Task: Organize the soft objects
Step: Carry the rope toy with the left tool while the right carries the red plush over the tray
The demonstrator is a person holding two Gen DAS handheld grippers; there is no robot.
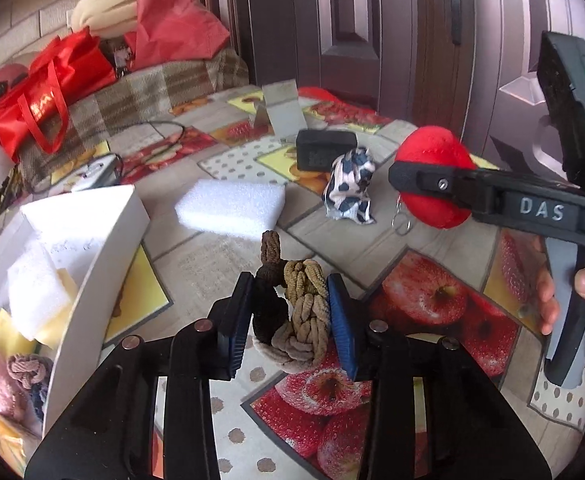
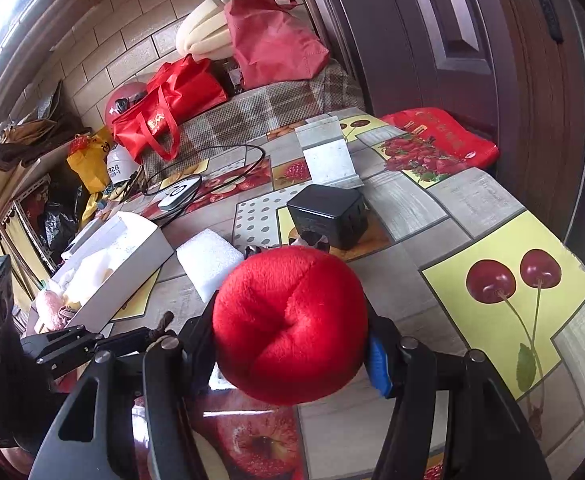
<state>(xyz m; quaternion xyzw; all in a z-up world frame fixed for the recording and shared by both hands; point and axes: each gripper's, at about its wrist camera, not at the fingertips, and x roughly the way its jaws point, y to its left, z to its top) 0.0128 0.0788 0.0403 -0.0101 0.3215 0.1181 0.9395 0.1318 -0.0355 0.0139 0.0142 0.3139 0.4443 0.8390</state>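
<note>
My left gripper (image 1: 290,320) is shut on a bunch of brown and tan braided hair ties (image 1: 296,312), held just above the table. My right gripper (image 2: 292,340) is shut on a red plush ball (image 2: 290,324); the ball also shows in the left wrist view (image 1: 432,152), with a key ring hanging below it. A white box (image 1: 92,248) at the left holds white and yellow foam, a pink plush and a scrunchie; it shows in the right wrist view too (image 2: 132,264). A white foam block (image 1: 230,206) and a black-and-white patterned cloth (image 1: 350,186) lie on the table.
A black power adapter (image 2: 328,214) and a white stand (image 2: 326,156) sit further back on the fruit-patterned tablecloth (image 2: 492,240). Cables and a white device (image 2: 178,194) lie at the back left. Red bags (image 1: 48,96) rest on a checked bench by a dark door.
</note>
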